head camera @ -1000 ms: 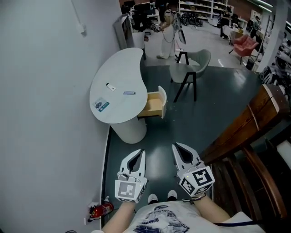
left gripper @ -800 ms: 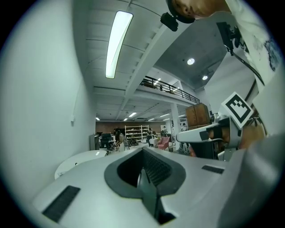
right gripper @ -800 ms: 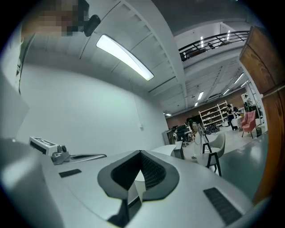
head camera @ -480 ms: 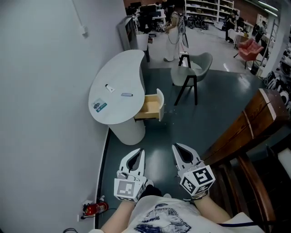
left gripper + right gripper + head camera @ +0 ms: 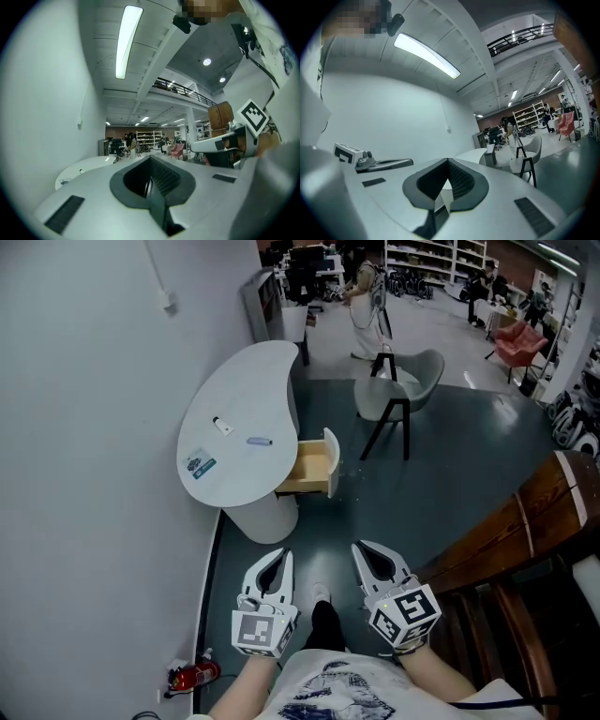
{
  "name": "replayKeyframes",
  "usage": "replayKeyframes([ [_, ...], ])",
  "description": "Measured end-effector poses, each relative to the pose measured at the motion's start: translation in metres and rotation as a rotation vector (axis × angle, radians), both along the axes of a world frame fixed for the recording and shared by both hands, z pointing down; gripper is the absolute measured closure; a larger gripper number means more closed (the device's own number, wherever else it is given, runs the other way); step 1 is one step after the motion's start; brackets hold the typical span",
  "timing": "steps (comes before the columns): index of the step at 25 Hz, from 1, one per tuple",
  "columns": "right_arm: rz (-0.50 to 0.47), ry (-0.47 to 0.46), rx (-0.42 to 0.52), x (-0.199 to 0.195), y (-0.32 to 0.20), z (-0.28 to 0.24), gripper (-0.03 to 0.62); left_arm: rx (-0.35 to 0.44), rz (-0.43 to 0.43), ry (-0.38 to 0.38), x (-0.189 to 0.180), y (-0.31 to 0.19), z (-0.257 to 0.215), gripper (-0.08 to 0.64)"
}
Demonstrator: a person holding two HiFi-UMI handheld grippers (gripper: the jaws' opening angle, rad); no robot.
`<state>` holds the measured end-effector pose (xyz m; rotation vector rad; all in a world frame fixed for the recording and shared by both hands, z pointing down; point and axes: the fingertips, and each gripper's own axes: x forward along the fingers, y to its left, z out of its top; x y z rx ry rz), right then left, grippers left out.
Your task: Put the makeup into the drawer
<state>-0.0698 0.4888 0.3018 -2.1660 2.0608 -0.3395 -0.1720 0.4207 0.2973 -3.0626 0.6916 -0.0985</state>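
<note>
Wall, pale and bare, fills the left of the head view, with a red fire extinguisher (image 5: 192,675) on the dark floor at its foot. Next to the wall stands a white kidney-shaped table (image 5: 246,381). Three pieces of makeup lie on its top, all apart from one another: a flat blue-and-white packet (image 5: 201,466) near the front edge, a small white tube with a dark cap (image 5: 222,426) beyond it, and a slim bluish stick (image 5: 259,441) towards the right edge. Just right of that stick, the wooden drawer (image 5: 312,465) juts out from the table's side, pulled open; no makeup can be seen in it.

Lower down, well apart from the table, the person holds both tongs side by side, pointing towards it. The left gripper (image 5: 280,556) has its jaws pressed together with nothing between them, as its own view confirms. A white shoe tip (image 5: 322,593) shows on the floor between the two tools. The right gripper (image 5: 360,547) is likewise closed tight on nothing.

Farther right, a grey chair with black legs (image 5: 398,390) stands beyond the drawer, and another person (image 5: 367,306) stands behind it. Brown wooden furniture (image 5: 506,540) runs along the right edge.
</note>
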Motion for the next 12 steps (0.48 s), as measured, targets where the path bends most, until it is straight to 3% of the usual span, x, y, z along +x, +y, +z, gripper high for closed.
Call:
replayKeyframes([
  [6, -0.009, -0.001, -0.022, 0.028, -0.060, 0.007, 0.572, -0.005, -0.004, 0.000, 0.027, -0.055, 0.008, 0.525],
  [12, -0.047, 0.013, -0.040, 0.048, -0.134, 0.004, 0.572, -0.041, -0.062, -0.008, 0.042, -0.129, 0.007, 0.525],
])
